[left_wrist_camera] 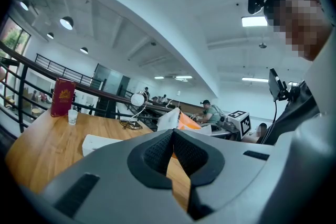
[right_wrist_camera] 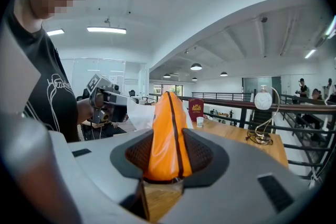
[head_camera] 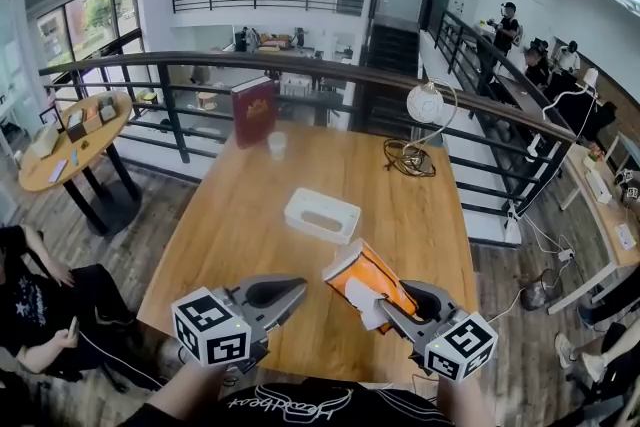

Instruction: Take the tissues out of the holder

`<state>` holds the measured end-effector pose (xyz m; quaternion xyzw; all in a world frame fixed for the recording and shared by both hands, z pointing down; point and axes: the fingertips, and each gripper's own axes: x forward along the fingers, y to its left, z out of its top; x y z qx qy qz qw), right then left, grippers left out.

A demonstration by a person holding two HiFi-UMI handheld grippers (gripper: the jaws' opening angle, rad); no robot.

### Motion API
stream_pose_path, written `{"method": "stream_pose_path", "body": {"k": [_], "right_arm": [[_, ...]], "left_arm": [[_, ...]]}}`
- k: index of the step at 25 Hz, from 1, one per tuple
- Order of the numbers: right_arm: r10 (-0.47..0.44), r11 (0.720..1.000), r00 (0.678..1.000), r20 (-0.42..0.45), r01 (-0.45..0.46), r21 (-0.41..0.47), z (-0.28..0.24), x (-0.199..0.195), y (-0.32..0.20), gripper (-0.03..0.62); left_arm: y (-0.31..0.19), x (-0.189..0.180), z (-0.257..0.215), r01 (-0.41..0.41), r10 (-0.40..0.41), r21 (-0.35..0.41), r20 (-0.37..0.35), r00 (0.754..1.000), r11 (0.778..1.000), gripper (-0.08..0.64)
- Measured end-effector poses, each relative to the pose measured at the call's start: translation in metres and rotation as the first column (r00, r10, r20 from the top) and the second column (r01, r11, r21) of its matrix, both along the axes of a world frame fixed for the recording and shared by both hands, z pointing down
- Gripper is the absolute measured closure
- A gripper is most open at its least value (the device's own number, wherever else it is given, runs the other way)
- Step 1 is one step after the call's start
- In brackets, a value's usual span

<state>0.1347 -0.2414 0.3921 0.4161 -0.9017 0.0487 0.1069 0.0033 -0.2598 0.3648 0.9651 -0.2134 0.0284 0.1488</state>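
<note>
The white tissue holder [head_camera: 322,214] lies flat on the wooden table [head_camera: 240,215], empty-looking from above; the left gripper view shows the holder [left_wrist_camera: 100,143] beyond the jaws. My right gripper [head_camera: 392,303] is shut on an orange tissue pack [head_camera: 362,275], held above the table's near edge, with white tissue [head_camera: 364,301] hanging from it. In the right gripper view the orange pack [right_wrist_camera: 167,134] stands wedged between the pads of the right gripper [right_wrist_camera: 168,157]. My left gripper [head_camera: 296,289] hovers just left of the pack, jaws together and empty. The left gripper [left_wrist_camera: 172,136] has its tips touching.
A red book [head_camera: 253,112] stands at the table's far edge with a paper cup [head_camera: 277,144] beside it. A round white lamp [head_camera: 425,103] and its coiled cable [head_camera: 408,158] sit at the far right. A railing [head_camera: 300,65] runs behind. A person sits at lower left [head_camera: 40,305].
</note>
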Motion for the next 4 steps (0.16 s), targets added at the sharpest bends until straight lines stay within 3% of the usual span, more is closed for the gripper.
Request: {"method": "stream_pose_path", "body": {"k": [4], "right_arm": [[0.006,1.000,1.000,0.006,-0.006,0.000,0.0017,0.0020,-0.0085,0.439]], "left_arm": [[-0.0084,-0.0009,0.0026,0.007,-0.007,-0.003,0.000,1.000,1.000,0.547]]}}
